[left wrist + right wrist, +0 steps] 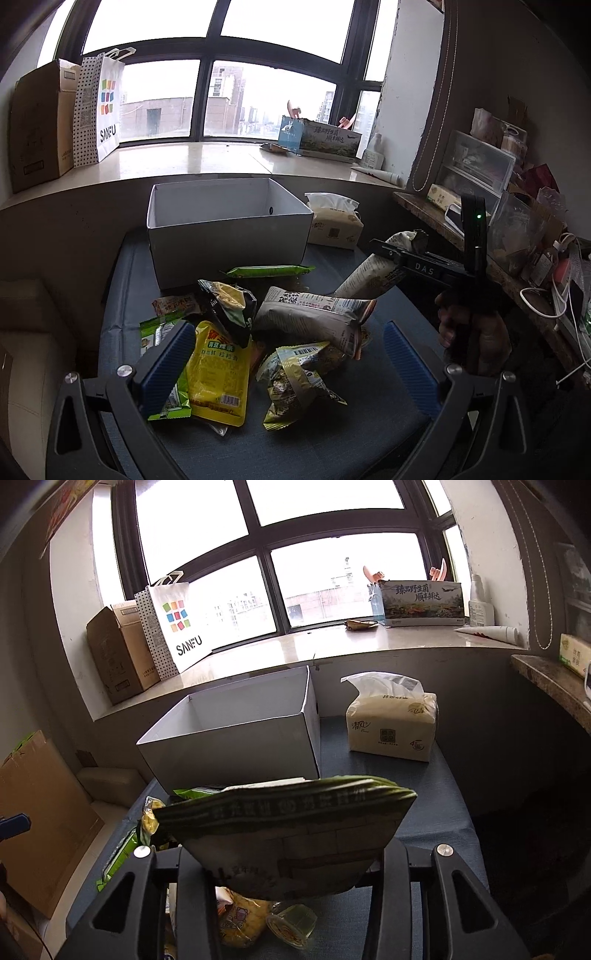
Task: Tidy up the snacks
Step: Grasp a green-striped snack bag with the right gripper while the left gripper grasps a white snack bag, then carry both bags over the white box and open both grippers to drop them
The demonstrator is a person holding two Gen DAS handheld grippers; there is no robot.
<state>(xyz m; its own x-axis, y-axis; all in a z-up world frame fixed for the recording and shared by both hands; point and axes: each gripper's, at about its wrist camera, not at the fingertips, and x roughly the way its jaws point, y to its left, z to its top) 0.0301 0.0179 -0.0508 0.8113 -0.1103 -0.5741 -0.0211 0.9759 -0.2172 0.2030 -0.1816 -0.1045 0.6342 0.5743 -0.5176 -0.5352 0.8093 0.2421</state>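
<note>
The right gripper (284,864) has its jaws clamped on a pale, brick-printed snack bag (291,834), lifted clear of the blue-grey worktop (436,812). In the right wrist view the bag's folded top edge runs crosswise from 9 to 3 o'clock, and the open white box (236,734) lies straight ahead at 12 o'clock, just beyond that edge; the coming move, judged from the task, is a forward carry over the near wall of the box. The left wrist view shows the same bag (373,277) from the side, at 2 o'clock, as a slanted tube whose long axis rises from lower left to upper right, with the right gripper (402,258) closed across its upper part. The left gripper (288,350) hangs with its jaws wide apart over the remaining pile: a yellow pouch (216,373) sits beside the left blue pad (170,365), a second pale printed bag (314,317) lies at 12 o'clock with its long axis crosswise, and a slim green stick pack (269,271) lies near the box (225,236). The right arm is the nearer one to the box and already loaded; the left is nearer the pile. Only the left view shows the bag's tilt and the spread of the pile. Only the right view shows the box interior, which appears bare as far as it can be seen, and the tissue pack (391,720) at 1 o'clock, well apart from the carry path.
</note>
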